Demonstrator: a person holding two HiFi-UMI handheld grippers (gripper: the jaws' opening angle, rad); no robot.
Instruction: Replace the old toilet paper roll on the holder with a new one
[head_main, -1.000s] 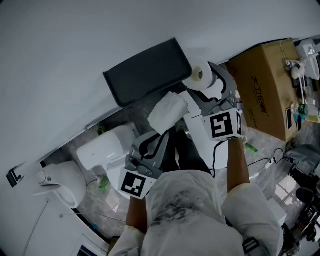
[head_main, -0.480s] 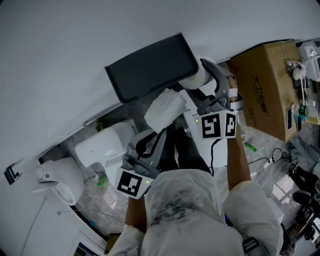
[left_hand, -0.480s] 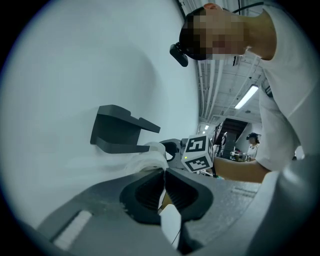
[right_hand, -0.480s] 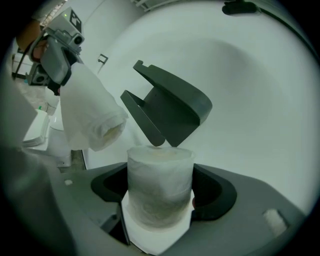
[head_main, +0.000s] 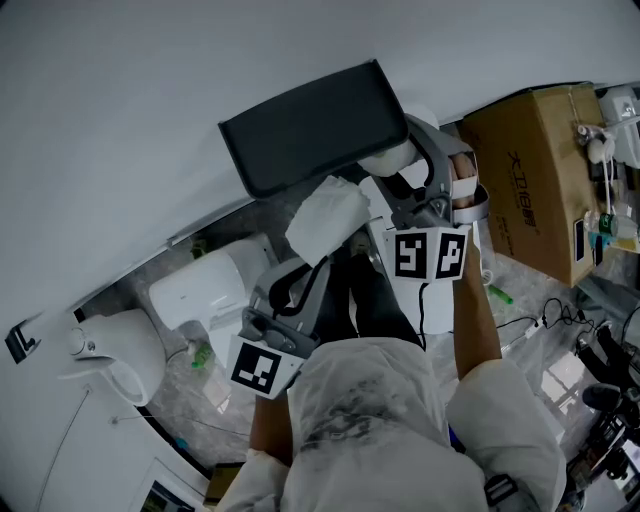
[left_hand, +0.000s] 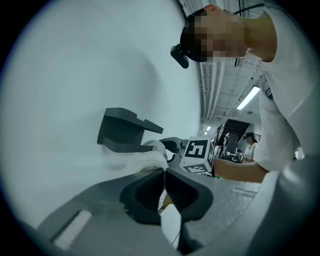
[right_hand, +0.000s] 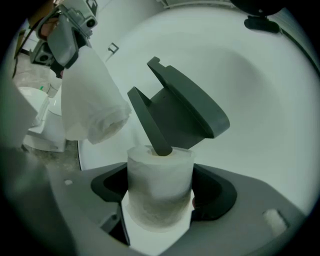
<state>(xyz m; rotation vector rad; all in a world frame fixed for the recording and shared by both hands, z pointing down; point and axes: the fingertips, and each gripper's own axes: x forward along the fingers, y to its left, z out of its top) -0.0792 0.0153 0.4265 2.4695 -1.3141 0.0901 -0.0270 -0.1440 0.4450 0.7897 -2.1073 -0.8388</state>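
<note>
My right hand-held gripper (right_hand: 161, 196) clasps the new roll (right_hand: 159, 170) at the holder (right_hand: 177, 107) arm's tip, while my left hand-held gripper (left_hand: 164, 186) pinches the old roll (head_main: 325, 222).

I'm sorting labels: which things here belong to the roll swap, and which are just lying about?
Job: holder; roll in right claw; wad in left claw.
Lying about: toilet; box; cables.
</note>
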